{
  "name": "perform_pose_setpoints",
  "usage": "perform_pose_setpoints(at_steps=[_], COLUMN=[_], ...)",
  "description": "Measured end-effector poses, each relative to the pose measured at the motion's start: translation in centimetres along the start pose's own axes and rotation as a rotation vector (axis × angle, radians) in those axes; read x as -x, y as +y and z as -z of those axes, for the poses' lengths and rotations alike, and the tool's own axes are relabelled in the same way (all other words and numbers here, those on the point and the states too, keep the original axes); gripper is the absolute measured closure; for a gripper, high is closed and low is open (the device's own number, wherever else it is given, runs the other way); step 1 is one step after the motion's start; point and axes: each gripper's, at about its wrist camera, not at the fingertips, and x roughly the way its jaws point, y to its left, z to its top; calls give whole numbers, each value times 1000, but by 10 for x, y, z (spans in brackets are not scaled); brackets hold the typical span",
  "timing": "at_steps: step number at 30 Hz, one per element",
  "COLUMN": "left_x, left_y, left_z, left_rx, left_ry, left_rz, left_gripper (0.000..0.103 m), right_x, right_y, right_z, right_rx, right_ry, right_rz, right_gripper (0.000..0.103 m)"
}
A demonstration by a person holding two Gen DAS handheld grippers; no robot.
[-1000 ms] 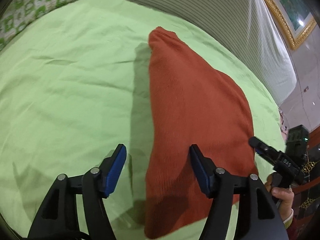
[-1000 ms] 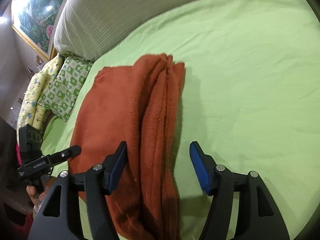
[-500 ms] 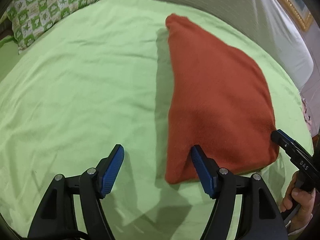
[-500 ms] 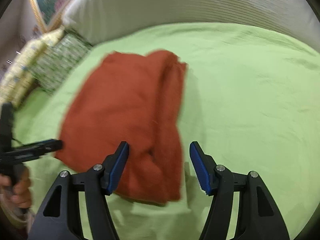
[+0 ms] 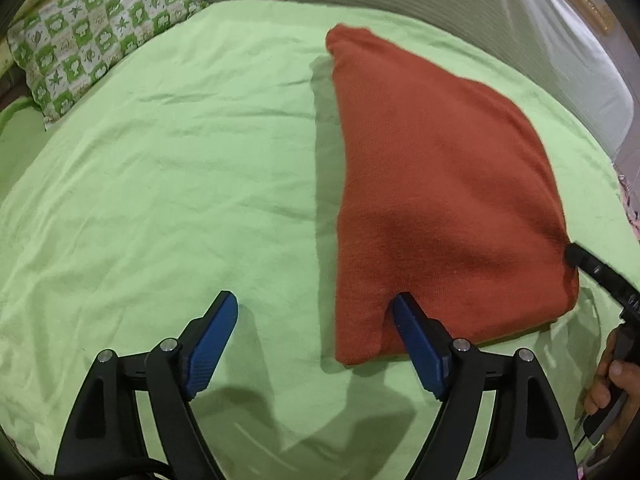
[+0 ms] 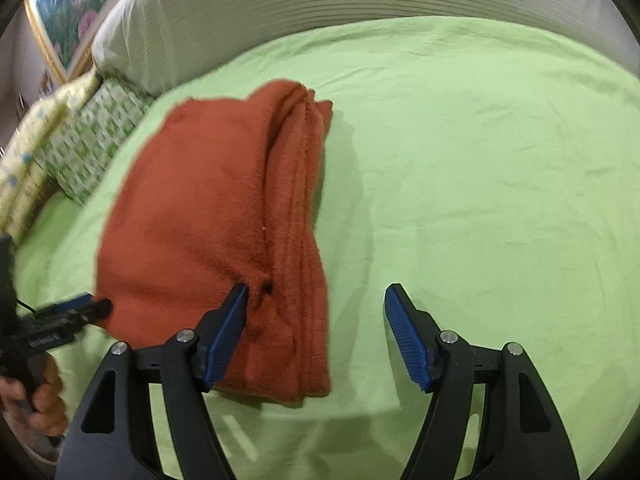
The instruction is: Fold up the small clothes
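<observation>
We keep both wide-open grippers, left gripper and right gripper, low by the folded rust-red knitted cloth mid-frame, pressing gently.

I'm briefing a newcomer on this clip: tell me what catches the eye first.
The rust-red folded garment stands out, lying on the bright green bedsheet with its stacked layered edges facing the right gripper. Both the left gripper and the right one have their blue-padded jaws open beside it, gripping nothing.
</observation>
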Motion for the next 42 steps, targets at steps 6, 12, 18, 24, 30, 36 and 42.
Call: perform_pose_setpoints(at_steps=[6,12,18,24,30,36,42], left_x=[13,-4,-24,-24,-14,-4,8], left_y=[-3,-13,-18,-23,-26,-30,-34], left_z=[-29,-57,-71,-69,-64,-50,-33], left_rx=[5,-10,-37,-61,-58,-50,-41], left_ry=[-48,-59,-43,-58,-64,-67,-69], left_rz=[-6,-64,-130,-171,-179,-175,-161], left_gripper=[22,22,20,18,19,19,19], right_x=[18,-13,-48,-51,-37,-18,-1], right_y=[11,28,10,-1,4,17,27], right_z=[-33,-64,-75,-75,-75,-67,-46], right_rx=[1,50,26,-2,-19,4,13], right_ry=[-84,-54,1,14,0,-21,-20], right_rz=[-55,-19,63,55,19,-11,-41], right_gripper=[33,33,33,28,28,28,28])
